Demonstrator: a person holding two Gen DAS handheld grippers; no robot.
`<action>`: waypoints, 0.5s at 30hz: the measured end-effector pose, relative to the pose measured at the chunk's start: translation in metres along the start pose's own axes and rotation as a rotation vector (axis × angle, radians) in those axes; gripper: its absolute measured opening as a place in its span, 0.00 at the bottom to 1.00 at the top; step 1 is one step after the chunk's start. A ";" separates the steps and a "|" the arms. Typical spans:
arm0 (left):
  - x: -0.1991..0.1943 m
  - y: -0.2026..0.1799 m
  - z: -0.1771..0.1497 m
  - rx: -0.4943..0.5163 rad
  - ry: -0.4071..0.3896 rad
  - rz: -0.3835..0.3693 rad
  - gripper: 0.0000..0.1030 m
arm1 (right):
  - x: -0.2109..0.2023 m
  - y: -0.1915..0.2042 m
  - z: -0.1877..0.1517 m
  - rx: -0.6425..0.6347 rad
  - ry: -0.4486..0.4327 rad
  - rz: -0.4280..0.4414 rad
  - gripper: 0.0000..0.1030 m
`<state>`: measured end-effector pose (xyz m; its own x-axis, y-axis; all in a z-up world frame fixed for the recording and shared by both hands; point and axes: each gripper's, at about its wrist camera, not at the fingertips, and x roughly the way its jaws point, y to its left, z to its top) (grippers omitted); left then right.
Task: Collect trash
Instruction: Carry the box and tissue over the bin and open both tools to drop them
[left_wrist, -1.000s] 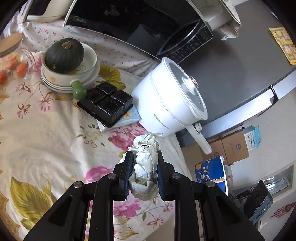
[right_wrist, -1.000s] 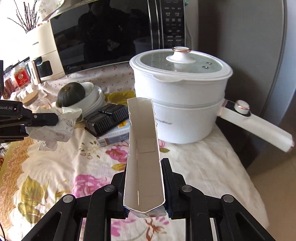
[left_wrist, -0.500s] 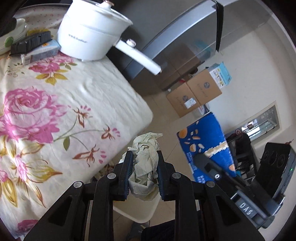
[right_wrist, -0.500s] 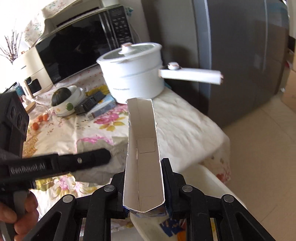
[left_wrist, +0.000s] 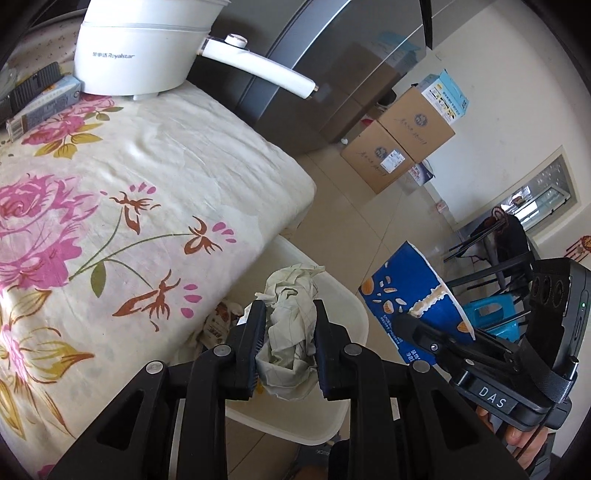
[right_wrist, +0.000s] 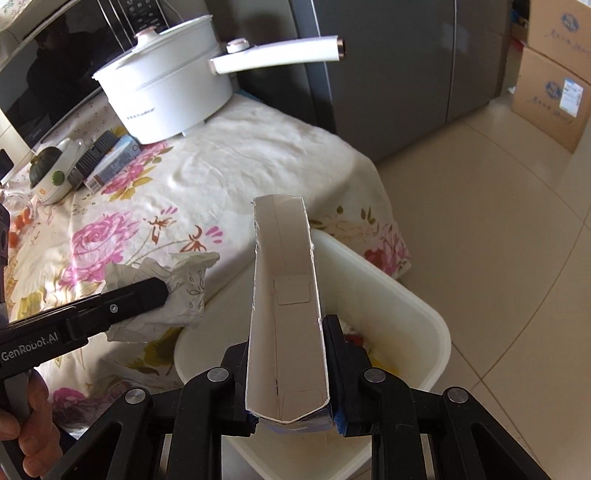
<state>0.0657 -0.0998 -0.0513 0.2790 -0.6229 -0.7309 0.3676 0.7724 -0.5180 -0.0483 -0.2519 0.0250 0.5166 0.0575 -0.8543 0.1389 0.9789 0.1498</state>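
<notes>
The left claw (left_wrist: 288, 345) clamps a crumpled paper wad (left_wrist: 286, 334) and the right claw (right_wrist: 290, 363) clamps an opened carton (right_wrist: 284, 306), both above the white bin (right_wrist: 413, 306).

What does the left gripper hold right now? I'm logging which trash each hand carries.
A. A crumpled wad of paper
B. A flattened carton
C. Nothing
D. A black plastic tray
A: the left gripper is closed on a crumpled paper wad above the white bin, while the flattened carton sits in the right gripper.
</notes>
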 end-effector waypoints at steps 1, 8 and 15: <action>0.002 -0.001 0.000 0.008 0.002 0.006 0.25 | 0.002 0.000 0.000 0.003 0.008 -0.001 0.25; 0.014 0.004 0.000 0.013 0.026 0.035 0.26 | 0.009 0.006 0.007 0.017 0.019 0.018 0.26; 0.023 0.000 0.000 0.034 0.038 0.039 0.26 | 0.019 0.010 0.010 0.017 0.043 0.028 0.28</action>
<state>0.0723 -0.1139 -0.0678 0.2605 -0.5866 -0.7668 0.3867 0.7911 -0.4739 -0.0280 -0.2432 0.0150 0.4837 0.0938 -0.8702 0.1391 0.9734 0.1822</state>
